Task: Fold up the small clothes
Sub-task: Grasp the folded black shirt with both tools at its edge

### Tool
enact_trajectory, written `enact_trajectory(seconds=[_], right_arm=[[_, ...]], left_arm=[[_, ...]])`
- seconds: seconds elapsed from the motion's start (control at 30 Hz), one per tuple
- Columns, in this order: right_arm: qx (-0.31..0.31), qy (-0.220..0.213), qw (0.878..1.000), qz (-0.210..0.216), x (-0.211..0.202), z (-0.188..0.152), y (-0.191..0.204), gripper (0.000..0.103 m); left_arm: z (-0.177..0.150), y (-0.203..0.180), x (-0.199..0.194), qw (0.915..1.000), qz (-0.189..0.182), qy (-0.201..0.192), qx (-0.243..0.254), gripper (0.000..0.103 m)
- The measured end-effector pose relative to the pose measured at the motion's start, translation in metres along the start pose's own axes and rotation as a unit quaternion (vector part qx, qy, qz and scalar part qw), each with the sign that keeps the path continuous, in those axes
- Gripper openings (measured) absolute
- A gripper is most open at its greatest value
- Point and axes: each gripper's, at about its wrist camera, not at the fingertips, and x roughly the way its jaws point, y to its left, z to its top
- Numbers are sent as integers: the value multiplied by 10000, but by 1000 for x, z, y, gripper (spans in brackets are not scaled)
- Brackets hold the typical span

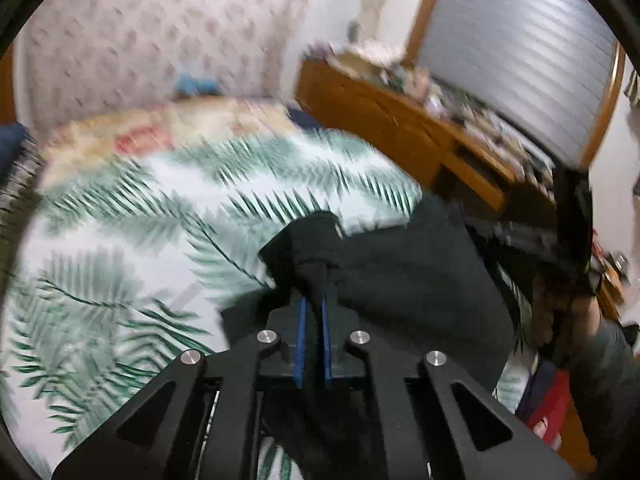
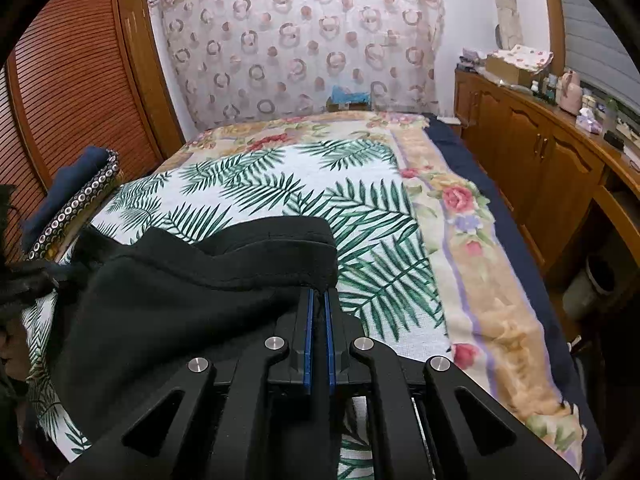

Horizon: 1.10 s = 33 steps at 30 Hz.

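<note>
A small black garment (image 1: 400, 276) hangs stretched between both grippers above a bed with a palm-leaf sheet (image 1: 132, 208). My left gripper (image 1: 315, 300) is shut on one bunched corner of it; the view is motion-blurred. My right gripper (image 2: 319, 294) is shut on the hem at the garment's (image 2: 180, 292) other corner. The cloth drapes to the left in the right wrist view and hides part of the sheet (image 2: 360, 208). The right gripper and the hand holding it show at the right edge of the left wrist view (image 1: 576, 240).
A floral blanket (image 2: 472, 240) lies under the palm-leaf sheet. A wooden cabinet (image 2: 540, 160) with clutter on top runs along the right of the bed. A folded dark stack (image 2: 76, 192) lies at the bed's left edge. A louvred wooden wardrobe (image 2: 72, 80) stands at left.
</note>
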Motion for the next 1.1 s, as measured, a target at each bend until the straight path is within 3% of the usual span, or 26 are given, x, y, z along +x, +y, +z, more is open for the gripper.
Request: enact_trajectory(seconds=[0.07, 0.27, 0.33, 0.37, 0.4, 0.43, 0.5, 0.57, 0.87, 1.1], right_arm=[[51, -20, 10000, 12, -1, -1, -2, 4], [231, -145, 9996, -12, -10, -2, -9, 5], [340, -169, 9993, 47, -16, -2, -14, 14], [366, -189, 9991, 56, -18, -3, -16, 18], [379, -221, 9990, 87, -22, -4, -17, 30], [377, -239, 9989, 120, -25, -5, -17, 48], [362, -228, 9989, 215, -27, -9, -17, 63], [300, -93, 9991, 299, -23, -13, -13, 64], [30, 584, 9979, 276, 20, -14, 4, 64], [-88, 597, 9979, 245, 28, -9, 7, 62]], left_arm=[[3, 3, -11, 9992, 311, -210, -99, 8], [0, 12, -5, 9985, 548, 46, -29, 12], [-3, 17, -6, 9977, 669, 60, -49, 18], [-5, 18, -8, 9977, 671, 42, -56, 28], [-7, 20, -11, 9979, 649, -1, -71, 34], [-8, 21, -12, 9979, 633, -36, -92, 47], [-11, 24, -13, 9987, 495, 6, -142, 55], [-12, 26, -5, 9989, 419, 184, -137, 60], [-26, 27, 21, 9972, 380, 574, -279, 61], [-27, 33, 27, 9962, 297, 694, -437, 66]])
